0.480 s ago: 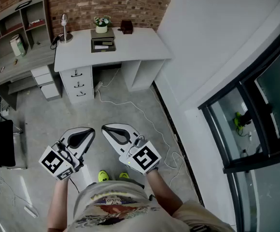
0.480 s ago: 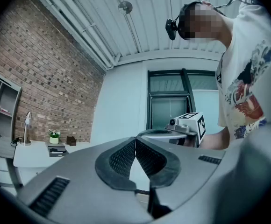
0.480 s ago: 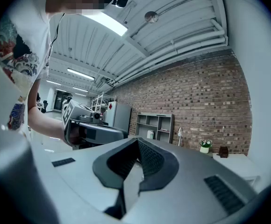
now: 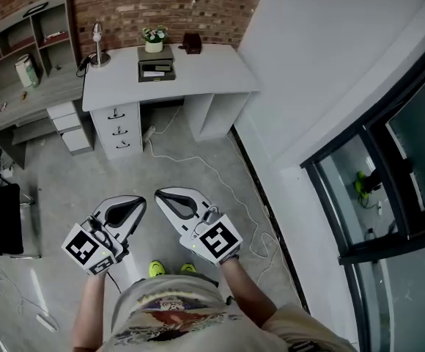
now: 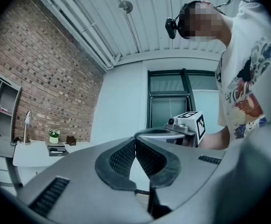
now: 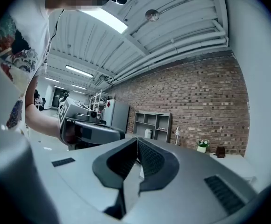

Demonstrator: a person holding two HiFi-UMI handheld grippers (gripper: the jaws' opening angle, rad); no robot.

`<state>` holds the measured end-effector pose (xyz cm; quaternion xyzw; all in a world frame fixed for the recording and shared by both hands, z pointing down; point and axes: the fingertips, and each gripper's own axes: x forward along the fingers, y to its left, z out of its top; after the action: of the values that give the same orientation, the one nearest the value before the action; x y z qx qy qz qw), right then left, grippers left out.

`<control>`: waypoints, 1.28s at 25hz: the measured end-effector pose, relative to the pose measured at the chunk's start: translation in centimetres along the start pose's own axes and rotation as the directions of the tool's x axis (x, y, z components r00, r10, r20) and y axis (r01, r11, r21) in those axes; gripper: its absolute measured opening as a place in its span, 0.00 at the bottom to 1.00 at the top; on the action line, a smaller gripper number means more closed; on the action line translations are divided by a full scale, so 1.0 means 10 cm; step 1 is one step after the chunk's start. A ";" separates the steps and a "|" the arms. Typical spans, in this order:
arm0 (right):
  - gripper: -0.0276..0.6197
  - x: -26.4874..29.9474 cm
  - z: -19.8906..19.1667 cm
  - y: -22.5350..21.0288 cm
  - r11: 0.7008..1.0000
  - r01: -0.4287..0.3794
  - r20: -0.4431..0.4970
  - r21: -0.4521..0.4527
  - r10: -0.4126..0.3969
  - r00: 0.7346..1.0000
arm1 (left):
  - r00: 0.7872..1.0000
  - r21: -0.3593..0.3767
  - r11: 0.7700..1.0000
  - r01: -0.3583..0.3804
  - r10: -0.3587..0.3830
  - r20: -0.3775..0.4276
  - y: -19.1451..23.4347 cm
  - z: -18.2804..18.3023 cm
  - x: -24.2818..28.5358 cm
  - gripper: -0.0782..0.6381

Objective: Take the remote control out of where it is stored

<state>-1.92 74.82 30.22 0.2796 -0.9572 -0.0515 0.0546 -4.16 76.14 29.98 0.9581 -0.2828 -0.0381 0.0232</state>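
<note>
My left gripper and right gripper are closed, holding nothing. I cannot see the remote control; I would walk to the desk and try its drawers.

The left claw has drifted slightly down and rightward in the head view.

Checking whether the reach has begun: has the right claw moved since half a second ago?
No. The right claw sits in the same place relative to the white desk ahead, with the same stretch of floor between them.
</note>
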 end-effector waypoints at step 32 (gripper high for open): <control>0.06 0.21 -0.39 -0.11 1.000 -0.004 -0.092 0.030 0.007 0.996 | 0.995 -0.026 0.995 -0.097 0.097 -0.018 0.34 -0.19 -0.11 0.12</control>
<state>-2.54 72.46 34.08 0.2799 -0.9550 -0.0239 0.0948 -6.72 73.94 32.19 0.9432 -0.3283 -0.0327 0.0403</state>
